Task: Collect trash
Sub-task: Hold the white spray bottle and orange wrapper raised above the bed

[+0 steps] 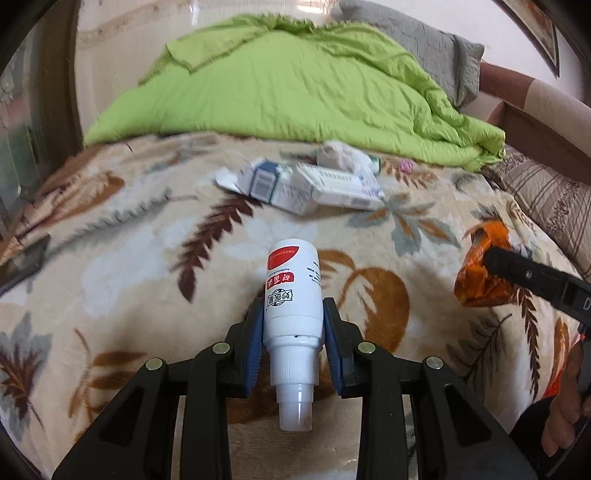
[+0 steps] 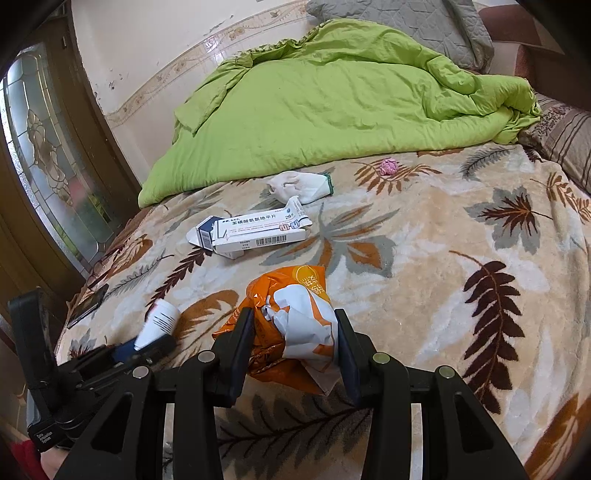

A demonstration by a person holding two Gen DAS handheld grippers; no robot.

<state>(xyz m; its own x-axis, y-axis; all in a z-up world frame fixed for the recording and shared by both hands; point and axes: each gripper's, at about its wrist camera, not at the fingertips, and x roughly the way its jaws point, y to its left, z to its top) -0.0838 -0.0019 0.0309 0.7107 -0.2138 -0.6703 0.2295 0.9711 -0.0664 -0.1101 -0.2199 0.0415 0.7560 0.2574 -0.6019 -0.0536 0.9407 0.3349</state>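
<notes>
My left gripper (image 1: 293,314) is shut on a white spray bottle (image 1: 293,295) with a red patch, its nozzle toward the camera, held over the leaf-patterned blanket (image 1: 129,277). The right wrist view shows the same bottle (image 2: 160,321) at lower left. My right gripper (image 2: 293,325) is shut on a crumpled orange and white wrapper (image 2: 295,314); the left wrist view shows that wrapper (image 1: 476,273) at the right edge. Flattened white medicine boxes (image 2: 255,234), a crumpled white tissue (image 2: 295,186) and a small pink wad (image 2: 388,166) lie farther up the bed.
A bunched green quilt (image 2: 314,103) covers the far half of the bed, with a grey pillow (image 2: 406,22) behind it. A dark phone (image 2: 88,304) lies near the bed's left edge. A wooden door with patterned glass (image 2: 48,155) stands at the left.
</notes>
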